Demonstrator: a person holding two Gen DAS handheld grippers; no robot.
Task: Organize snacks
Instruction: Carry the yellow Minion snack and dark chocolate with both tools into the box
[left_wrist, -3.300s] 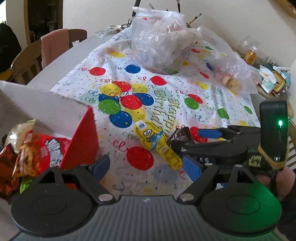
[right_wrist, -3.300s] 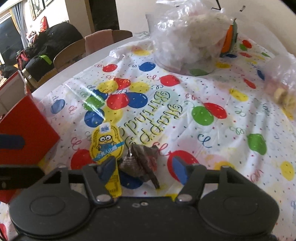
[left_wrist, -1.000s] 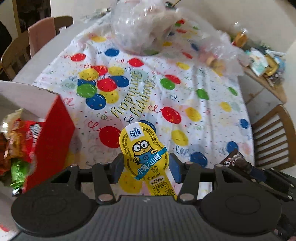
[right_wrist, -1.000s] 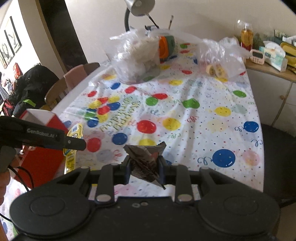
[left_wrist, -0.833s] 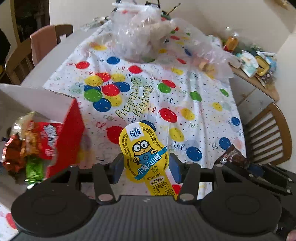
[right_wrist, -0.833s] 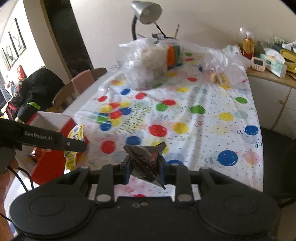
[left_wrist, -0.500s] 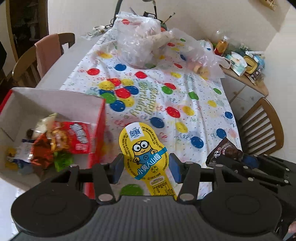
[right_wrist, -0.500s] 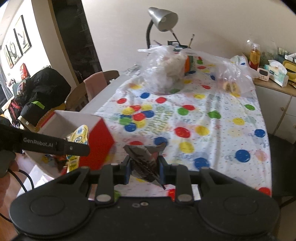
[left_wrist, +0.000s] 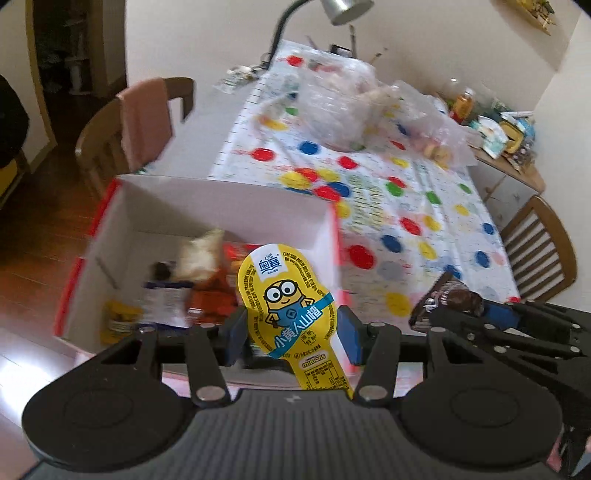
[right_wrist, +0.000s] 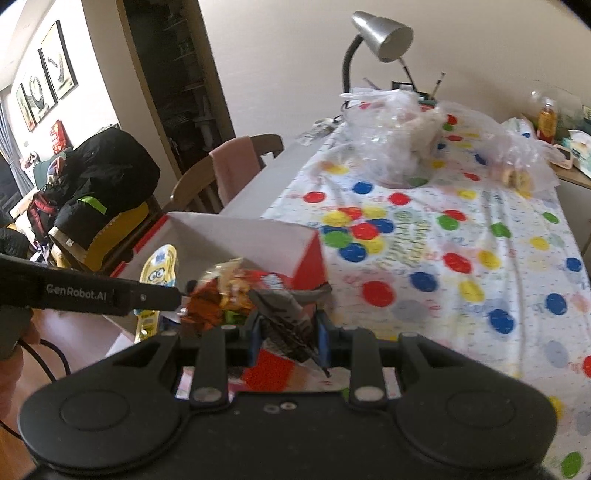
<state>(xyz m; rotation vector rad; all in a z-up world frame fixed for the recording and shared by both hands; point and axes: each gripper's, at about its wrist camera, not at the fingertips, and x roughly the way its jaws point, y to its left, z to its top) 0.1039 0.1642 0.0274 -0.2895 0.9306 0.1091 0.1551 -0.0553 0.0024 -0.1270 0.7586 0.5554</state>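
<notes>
Left wrist view: left gripper pinches the yellow Minions snack pack above the red snack box; beside that box, the right gripper is clamped tight on a dark crinkled wrapper, over the box's near corner

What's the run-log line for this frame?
left gripper: holds yellow packet | right gripper: holds dark wrapper | red box: open, part-filled
</notes>
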